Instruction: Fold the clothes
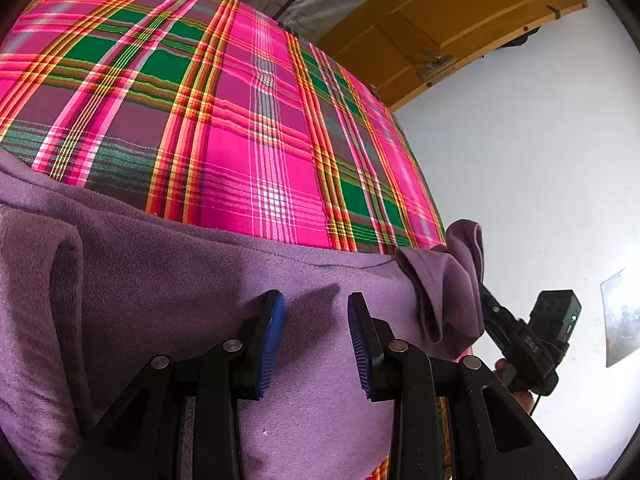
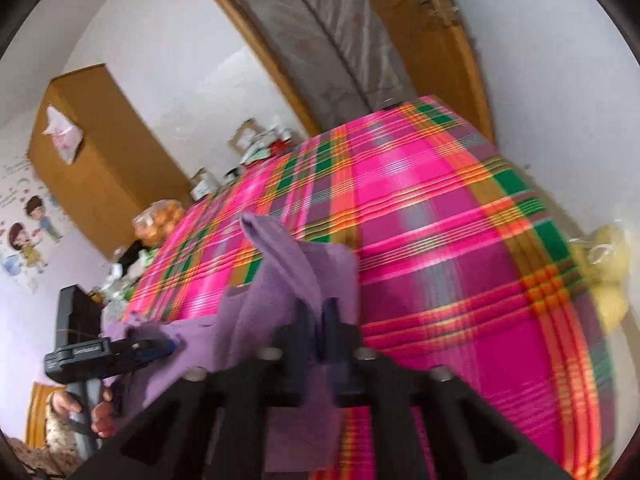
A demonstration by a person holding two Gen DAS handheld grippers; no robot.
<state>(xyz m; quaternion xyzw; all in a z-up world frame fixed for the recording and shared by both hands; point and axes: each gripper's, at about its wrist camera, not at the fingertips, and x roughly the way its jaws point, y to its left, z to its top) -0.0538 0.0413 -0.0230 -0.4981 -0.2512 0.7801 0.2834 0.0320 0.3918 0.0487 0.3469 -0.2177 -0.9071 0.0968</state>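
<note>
- Left wrist view: a purple fleece garment lies spread across the near edge of a bed covered by a pink, green and orange plaid cloth.
- The left gripper hovers just over the garment near that edge, its two blue-padded fingers partly apart, with flat fleece below the gap and nothing pinched between them.
- At the left of this view a fold of the garment stands up as a thick rounded ridge.
- At the bed's right edge, one corner of the garment is bunched and lifted off the cloth; the right gripper is clamped on that bunch, with a person's hand on its handle.
- A wooden door and a white wall lie beyond the bed.
- Right wrist view: this picture is blurred by motion.
- The right gripper has its jaws closed tight on a strip of the purple garment, which rises from between the fingers and drapes back toward the bed.
- The left gripper shows at the lower left, blue pads over the fleece, held by a hand.
- The plaid cloth fills the middle and right; its far side is bare.
- A wooden cabinet, cartoon wall stickers and cluttered small items sit past the bed's left edge.
</note>
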